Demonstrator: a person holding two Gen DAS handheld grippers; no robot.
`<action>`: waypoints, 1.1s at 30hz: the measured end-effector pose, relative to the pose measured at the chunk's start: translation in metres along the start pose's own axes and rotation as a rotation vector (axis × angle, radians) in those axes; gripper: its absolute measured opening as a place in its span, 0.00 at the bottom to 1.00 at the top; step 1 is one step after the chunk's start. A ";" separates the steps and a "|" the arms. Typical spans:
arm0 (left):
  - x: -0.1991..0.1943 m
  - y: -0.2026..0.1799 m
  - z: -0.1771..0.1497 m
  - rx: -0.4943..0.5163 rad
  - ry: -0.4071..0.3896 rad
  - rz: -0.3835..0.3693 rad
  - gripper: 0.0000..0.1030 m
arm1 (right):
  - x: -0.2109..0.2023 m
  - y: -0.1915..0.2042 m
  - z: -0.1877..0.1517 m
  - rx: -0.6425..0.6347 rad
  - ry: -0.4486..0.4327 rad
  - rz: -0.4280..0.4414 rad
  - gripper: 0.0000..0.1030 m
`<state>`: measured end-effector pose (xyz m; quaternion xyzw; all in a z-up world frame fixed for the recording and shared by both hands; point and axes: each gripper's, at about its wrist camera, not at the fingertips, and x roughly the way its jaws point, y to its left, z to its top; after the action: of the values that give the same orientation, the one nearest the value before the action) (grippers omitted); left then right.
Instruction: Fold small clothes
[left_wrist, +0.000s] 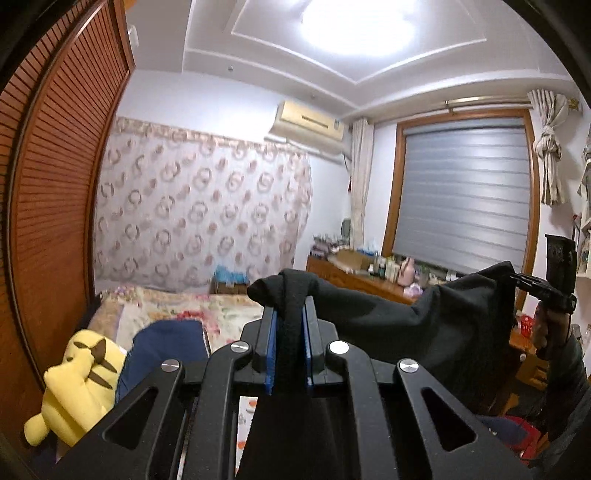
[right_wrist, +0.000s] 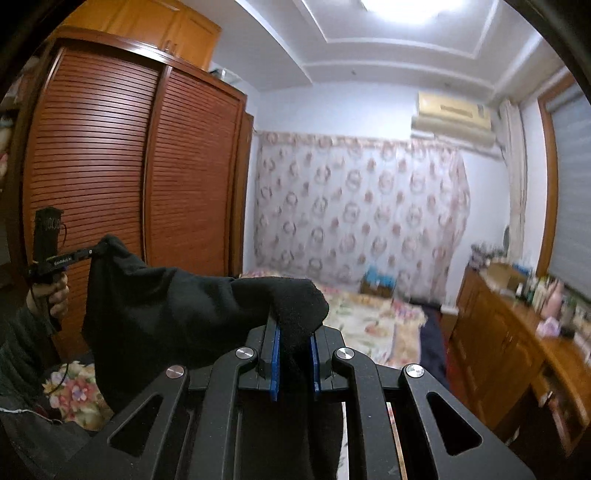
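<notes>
**Garment strung between both grippers, above the bed**

While both grippers are raised off the bed (right_wrist: 369, 325), we note the black garment (left_wrist: 388, 321) hangs in the air between them, one end in each. Left gripper (left_wrist: 290, 332): jaws pressed together on a bunched black fold that humps over the blue pads (left_wrist: 272, 350). Right gripper (right_wrist: 294, 350): jaws likewise pinching a rounded black end of the same cloth.

Key relation: the garment's long axis runs gripper to gripper, side to side, roughly level, with slack cloth sagging below the span. Neither hand is nearer; each holds an end at its own jaw tips.

Judgement: we take this as the spread-and-lay step. The next move likely calls for lowering both ends together onto the floral bedcover so the cloth lands flat. Risk: uneven lowering would leave it twisted.

The bed's near edge is hidden by the gripper bodies.
</notes>
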<state>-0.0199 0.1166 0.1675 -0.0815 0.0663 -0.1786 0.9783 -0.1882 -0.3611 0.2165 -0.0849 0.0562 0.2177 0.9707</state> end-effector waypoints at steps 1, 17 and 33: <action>-0.001 0.002 0.002 -0.002 -0.009 0.001 0.12 | -0.003 0.000 0.004 -0.001 -0.006 0.005 0.12; 0.076 0.021 0.024 0.070 0.008 0.068 0.12 | 0.066 -0.018 -0.006 0.057 -0.033 -0.014 0.12; 0.229 0.066 -0.072 0.063 0.356 0.149 0.80 | 0.341 -0.069 -0.137 0.200 0.512 -0.131 0.48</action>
<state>0.2034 0.0859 0.0623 -0.0126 0.2383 -0.1193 0.9638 0.1383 -0.3074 0.0426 -0.0443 0.3154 0.1195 0.9404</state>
